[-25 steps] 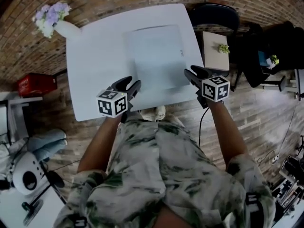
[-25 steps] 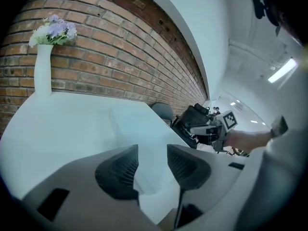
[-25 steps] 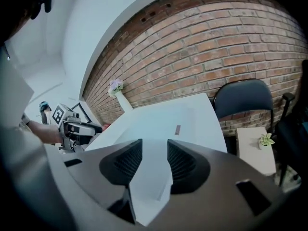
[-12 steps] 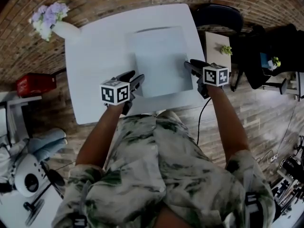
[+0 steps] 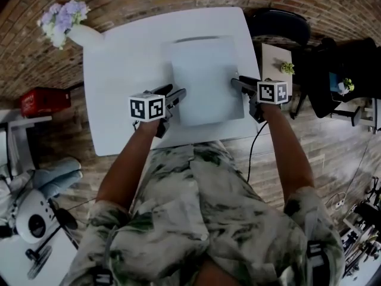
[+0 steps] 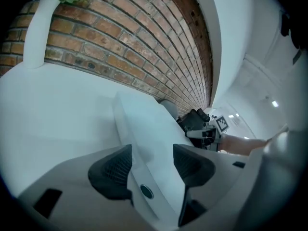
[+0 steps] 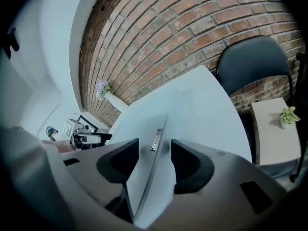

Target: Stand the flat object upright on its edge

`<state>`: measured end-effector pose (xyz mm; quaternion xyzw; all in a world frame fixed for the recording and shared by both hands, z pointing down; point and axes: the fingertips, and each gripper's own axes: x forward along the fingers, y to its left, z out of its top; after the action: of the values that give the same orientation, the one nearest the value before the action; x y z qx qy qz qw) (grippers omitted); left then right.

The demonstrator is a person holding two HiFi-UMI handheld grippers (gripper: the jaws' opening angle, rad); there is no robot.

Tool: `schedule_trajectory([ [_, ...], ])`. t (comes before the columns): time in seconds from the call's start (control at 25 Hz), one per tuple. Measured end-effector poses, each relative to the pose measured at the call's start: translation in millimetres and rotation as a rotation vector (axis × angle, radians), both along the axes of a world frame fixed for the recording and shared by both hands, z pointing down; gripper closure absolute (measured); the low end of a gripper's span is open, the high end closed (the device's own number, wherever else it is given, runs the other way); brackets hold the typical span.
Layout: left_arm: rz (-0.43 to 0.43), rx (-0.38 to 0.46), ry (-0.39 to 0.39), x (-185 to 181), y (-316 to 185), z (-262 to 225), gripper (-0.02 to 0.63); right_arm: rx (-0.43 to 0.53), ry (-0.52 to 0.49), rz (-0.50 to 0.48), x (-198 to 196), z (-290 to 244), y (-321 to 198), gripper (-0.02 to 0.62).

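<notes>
Lowered onto the slab (image 5: 205, 70), the left hand-held gripper (image 5: 174, 93) and right hand-held gripper (image 5: 239, 83) are set astride opposite edges, jaws just opened, unclamped, for tipping it upright.

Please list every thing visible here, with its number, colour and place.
table: 1, white, centre.
flat object: 1, white, lying on the table.
vase: 1, white, holding purple flowers, table's far left corner.
chair: 1, black, beyond the table's far right corner.
side table: 1, beige, right of the table.
small plants: 2, green, one on the side table, one farther right.
box: 1, red, floor at left.
left tool: 1, grey, at the flat object's left edge; jaws just been opening, edge between them, unclamped.
right tool: 1, grey, at its right edge; jaws also just opening, edge between them, unclamped.
</notes>
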<state>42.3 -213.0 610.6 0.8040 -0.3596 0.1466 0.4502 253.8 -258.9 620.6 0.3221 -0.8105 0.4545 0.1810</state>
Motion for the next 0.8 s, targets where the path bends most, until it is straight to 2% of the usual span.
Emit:
schedule_trajectory([
  [0.24, -0.033, -0.046, 0.033, -0.6, -8.4, 8.8, 0.342, -0.026, 0.012, -0.042, -2.9, 4.7, -3.1, 0.368],
  [0.48, -0.037, -0.09, 0.043, 3.7, -6.1, 23.1, 0.342, -0.062, -0.023, -0.065, -4.4, 8.0, -6.1, 0.36],
  [0.8, -0.049, -0.144, 0.06, 5.9, -6.9, 30.6, 0.336, -0.068, -0.027, -0.032, -3.0, 7.9, -5.4, 0.377],
])
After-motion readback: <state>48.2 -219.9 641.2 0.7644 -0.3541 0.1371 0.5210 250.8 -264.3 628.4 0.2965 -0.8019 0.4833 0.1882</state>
